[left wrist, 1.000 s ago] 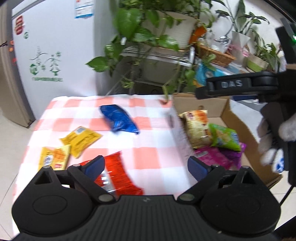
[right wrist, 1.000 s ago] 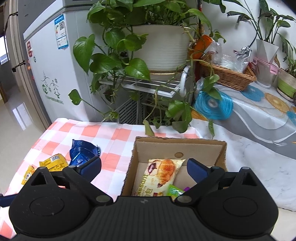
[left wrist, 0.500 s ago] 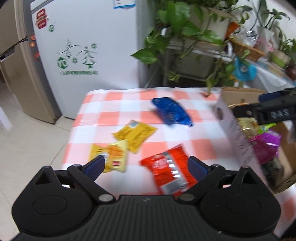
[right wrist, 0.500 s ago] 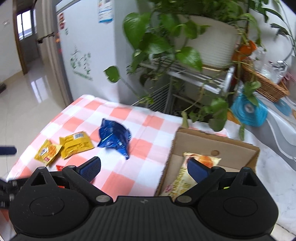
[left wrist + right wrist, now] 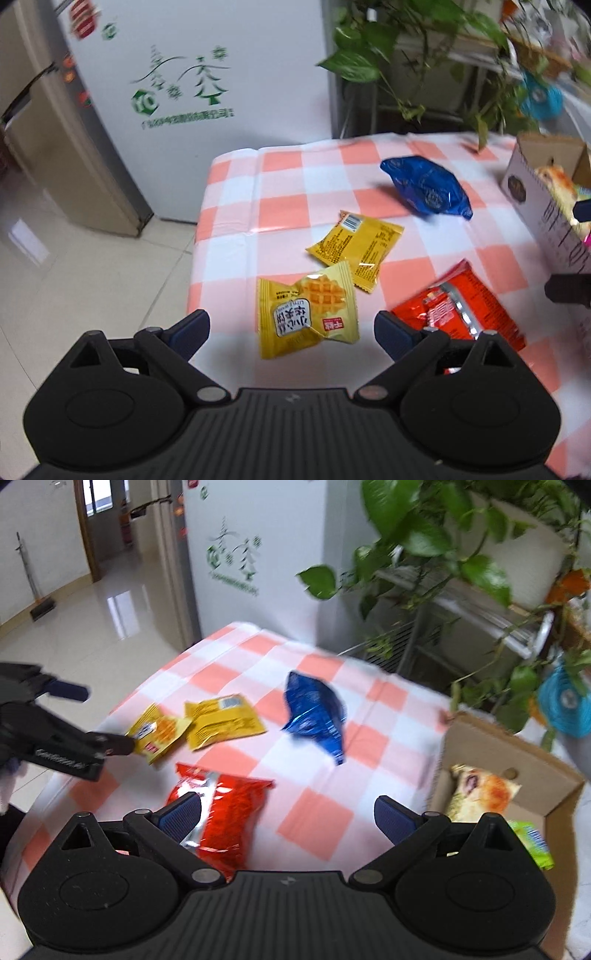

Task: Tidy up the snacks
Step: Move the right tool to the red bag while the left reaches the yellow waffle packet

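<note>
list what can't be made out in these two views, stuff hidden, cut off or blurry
- Cardboard box: left wrist view, cut off by the right edge, so most of its contents are out of sight.
- Red snack packet: right wrist view, near end hidden behind the right gripper.
- Green packet in the box: right wrist view, partly behind the gripper body.
- Blue packet: print unreadable, motion blur.

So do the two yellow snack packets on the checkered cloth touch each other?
Touching. In the left wrist view, the waffle packet overlaps the lower corner of the other yellow packet, with no cloth showing between them; the right wrist view agrees.
</note>
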Available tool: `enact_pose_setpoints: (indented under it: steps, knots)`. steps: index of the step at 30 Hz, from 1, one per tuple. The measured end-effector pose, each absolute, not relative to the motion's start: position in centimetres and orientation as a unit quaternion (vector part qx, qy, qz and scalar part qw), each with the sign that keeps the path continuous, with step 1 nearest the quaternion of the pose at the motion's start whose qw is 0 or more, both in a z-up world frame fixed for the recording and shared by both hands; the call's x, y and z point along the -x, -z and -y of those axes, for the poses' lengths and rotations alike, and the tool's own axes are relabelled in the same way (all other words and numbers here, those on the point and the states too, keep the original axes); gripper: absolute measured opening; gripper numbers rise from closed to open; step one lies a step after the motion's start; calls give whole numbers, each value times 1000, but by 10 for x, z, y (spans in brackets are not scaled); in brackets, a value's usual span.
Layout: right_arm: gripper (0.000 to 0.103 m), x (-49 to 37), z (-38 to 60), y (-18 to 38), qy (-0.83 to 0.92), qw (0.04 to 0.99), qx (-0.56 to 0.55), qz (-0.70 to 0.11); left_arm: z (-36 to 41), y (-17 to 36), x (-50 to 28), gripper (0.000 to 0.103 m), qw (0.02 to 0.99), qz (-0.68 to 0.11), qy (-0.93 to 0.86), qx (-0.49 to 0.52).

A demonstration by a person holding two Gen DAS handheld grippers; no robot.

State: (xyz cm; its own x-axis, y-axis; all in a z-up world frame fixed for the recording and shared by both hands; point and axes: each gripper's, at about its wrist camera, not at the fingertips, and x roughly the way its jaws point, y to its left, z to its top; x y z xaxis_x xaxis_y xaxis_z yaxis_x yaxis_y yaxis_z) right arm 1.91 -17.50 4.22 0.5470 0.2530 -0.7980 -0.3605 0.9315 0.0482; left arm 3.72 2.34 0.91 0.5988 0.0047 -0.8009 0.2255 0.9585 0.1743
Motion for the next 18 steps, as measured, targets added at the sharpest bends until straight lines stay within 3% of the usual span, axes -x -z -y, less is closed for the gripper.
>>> enact_pose_setpoints:
  steps: [18]
  knots:
    - [102,-28,132,3,-214,832,46,-510,-31,29,-83,96,860,-484,115,-112]
